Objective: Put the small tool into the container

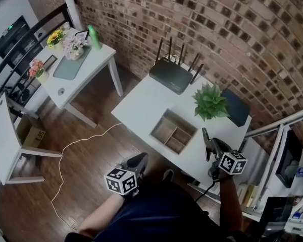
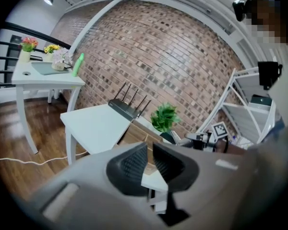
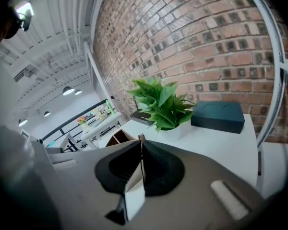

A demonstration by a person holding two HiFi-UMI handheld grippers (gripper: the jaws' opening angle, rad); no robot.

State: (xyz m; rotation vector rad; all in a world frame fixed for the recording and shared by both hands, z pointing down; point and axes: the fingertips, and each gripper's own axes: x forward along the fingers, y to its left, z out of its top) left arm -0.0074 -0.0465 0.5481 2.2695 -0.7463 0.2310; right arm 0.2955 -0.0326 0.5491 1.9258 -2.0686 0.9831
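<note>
A shallow wooden tray (image 1: 160, 123) with dividers lies in the middle of the white table (image 1: 141, 102). My right gripper (image 1: 206, 135) hovers over the table's near right corner, just right of the tray. Its jaws are shut on a thin, flat small tool (image 3: 141, 138), of which only a grey tip shows past the pads. In the right gripper view the tray's corner (image 3: 116, 139) shows beyond the jaws. My left gripper (image 1: 141, 158) hangs off the table's front edge, above the floor. Its pads (image 2: 134, 163) stand a narrow gap apart with nothing between them.
On the table stand a black router (image 1: 170, 75) at the back, a potted plant (image 1: 210, 101) and a dark box (image 1: 236, 108). A second white table (image 1: 76, 67) with flowers is at left, a white cable (image 1: 76, 144) on the wood floor, shelving (image 1: 288, 155) at right.
</note>
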